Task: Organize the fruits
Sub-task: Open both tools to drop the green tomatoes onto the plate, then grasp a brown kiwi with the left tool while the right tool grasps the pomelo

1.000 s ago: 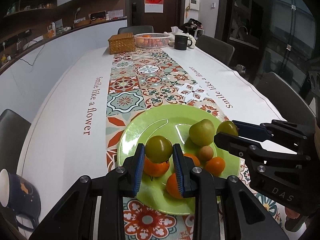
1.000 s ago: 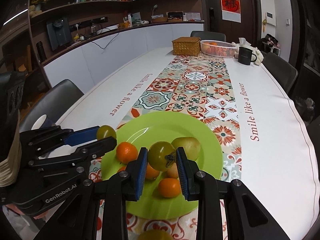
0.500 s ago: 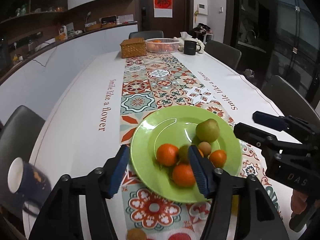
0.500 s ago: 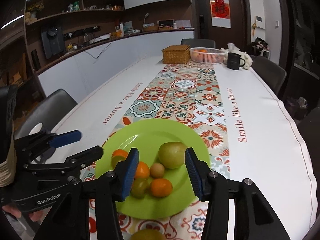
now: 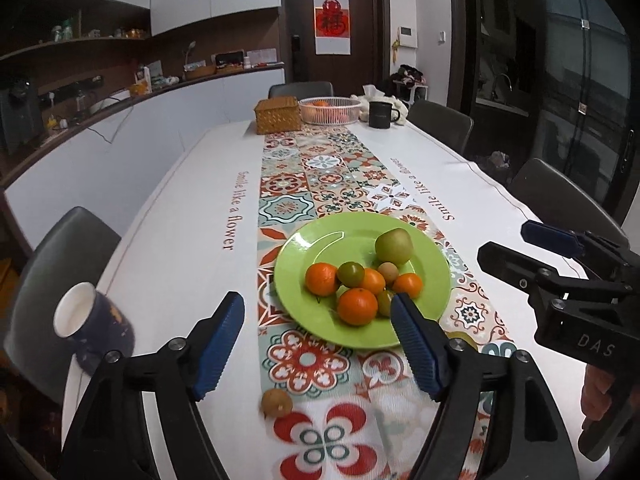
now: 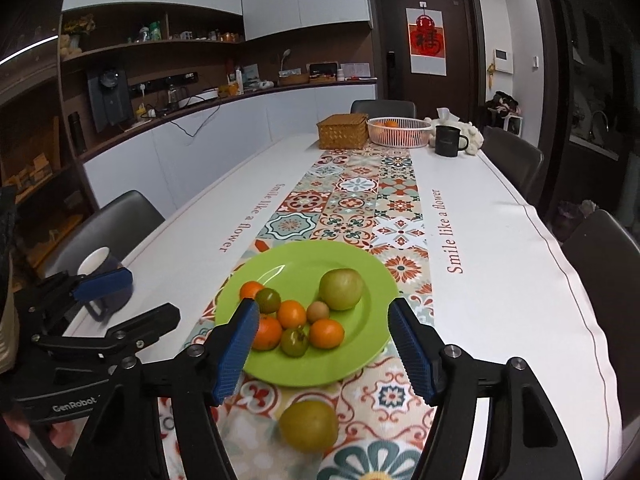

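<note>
Left wrist view: a long table point(image 5: 180, 240) is seen, covered by a patterned runner point(image 5: 320, 184), on which a green plate point(image 5: 308, 248) of fruits is set. A large green fruit point(image 5: 393, 245), oranges point(image 5: 357, 306) and small green ones are piled on it. The left gripper point(image 5: 318, 344) is spread wide, nothing held. In the right wrist view, the right gripper point(image 6: 324, 354) is likewise spread wide and empty; a green fruit point(image 6: 309, 425) lies on the runner near it. A small brown fruit point(image 5: 276, 402) lies off the plate.
</note>
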The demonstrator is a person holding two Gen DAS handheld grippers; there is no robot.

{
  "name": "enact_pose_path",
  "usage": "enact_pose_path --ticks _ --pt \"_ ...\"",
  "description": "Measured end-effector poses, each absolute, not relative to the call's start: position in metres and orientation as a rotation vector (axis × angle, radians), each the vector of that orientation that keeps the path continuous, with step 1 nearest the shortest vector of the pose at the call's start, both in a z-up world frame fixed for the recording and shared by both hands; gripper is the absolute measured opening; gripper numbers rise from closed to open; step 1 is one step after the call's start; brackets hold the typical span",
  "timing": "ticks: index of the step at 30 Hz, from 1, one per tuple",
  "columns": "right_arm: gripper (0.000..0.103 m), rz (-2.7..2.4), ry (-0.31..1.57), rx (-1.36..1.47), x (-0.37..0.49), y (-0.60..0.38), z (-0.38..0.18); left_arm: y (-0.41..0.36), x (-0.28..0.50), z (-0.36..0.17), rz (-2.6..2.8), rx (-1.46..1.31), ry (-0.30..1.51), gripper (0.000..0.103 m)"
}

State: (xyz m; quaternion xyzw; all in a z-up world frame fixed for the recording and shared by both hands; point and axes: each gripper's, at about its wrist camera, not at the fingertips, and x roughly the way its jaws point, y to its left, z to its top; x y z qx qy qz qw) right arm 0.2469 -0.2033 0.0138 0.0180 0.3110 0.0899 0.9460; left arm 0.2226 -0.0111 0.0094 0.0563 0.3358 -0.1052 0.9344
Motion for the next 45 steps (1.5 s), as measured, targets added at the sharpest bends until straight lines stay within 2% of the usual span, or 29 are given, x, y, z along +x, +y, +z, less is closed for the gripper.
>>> enact_pose_path --ticks 7,17,35,39,45 --pt "0.076 0.178 0.617 0.036 0.218 -0.198 0.023 -0.001 0.189 0.019 -0.195 0.109 0.659 0.082" --pt "0.077 0.166 0.634 0.022 0.188 -0.187 0.020 0.016 0.154 0.013 -0.157 0.093 0.663 0.083" --pt "0.077 0.106 0.760 -0.019 0.183 -0.173 -0.025 0.037 0.164 -0.048 -0.118 0.079 0.805 0.082" --pt "0.077 0.087 0.804 -0.024 0.193 -0.172 -0.040 0.040 0.177 -0.062 -0.123 0.089 0.835 0.082" --pt "0.077 0.065 0.846 -0.040 0.207 -0.166 -0.057 0.041 0.200 -0.077 -0.147 0.080 0.869 0.070"
